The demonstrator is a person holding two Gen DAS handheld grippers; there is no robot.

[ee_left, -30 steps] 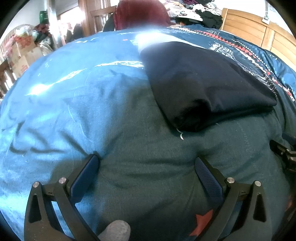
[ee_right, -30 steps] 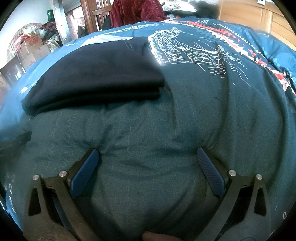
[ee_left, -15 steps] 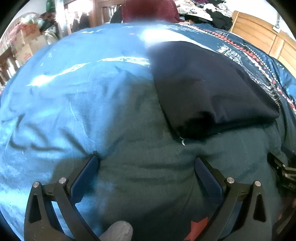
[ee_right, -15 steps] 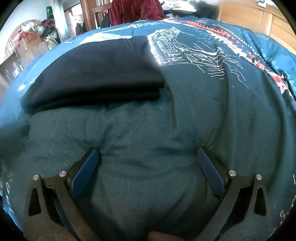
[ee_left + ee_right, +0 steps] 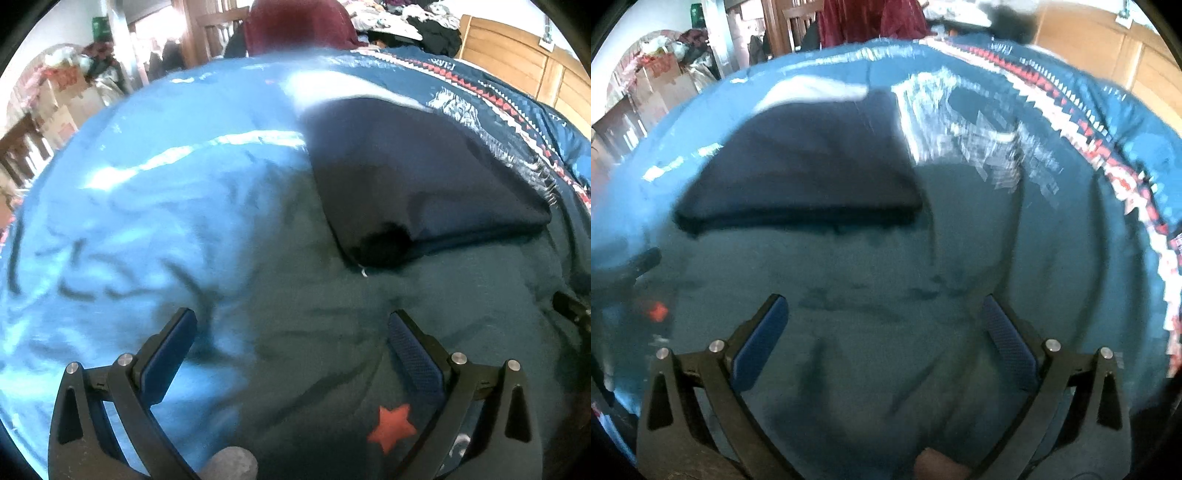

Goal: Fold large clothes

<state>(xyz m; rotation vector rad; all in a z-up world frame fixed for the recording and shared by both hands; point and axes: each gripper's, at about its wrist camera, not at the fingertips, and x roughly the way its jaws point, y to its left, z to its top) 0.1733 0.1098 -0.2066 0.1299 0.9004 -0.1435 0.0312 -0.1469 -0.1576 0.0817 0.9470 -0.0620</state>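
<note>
A dark navy garment (image 5: 413,177) lies folded into a thick rectangle on the blue bedspread (image 5: 166,206). In the right wrist view the same folded garment (image 5: 809,170) sits ahead and to the left. My left gripper (image 5: 291,332) hovers open over bare bedspread, short of the garment's near corner. My right gripper (image 5: 884,321) is also open above the bedspread (image 5: 886,277), with nothing between its blue pads. The other gripper's black tip (image 5: 570,310) shows at the right edge of the left wrist view. Motion blur smears the right wrist view.
A wooden headboard (image 5: 524,62) rises at the back right. A dark red cloth (image 5: 299,26) drapes over a wooden chair behind the bed. Cardboard boxes and clutter (image 5: 62,96) stand at the far left. A pile of clothes (image 5: 406,18) lies at the back.
Both grippers have pulled back and lifted away from the folded garment, which now looks smaller and farther off. The jaws stay open. The garment itself has not moved.
</note>
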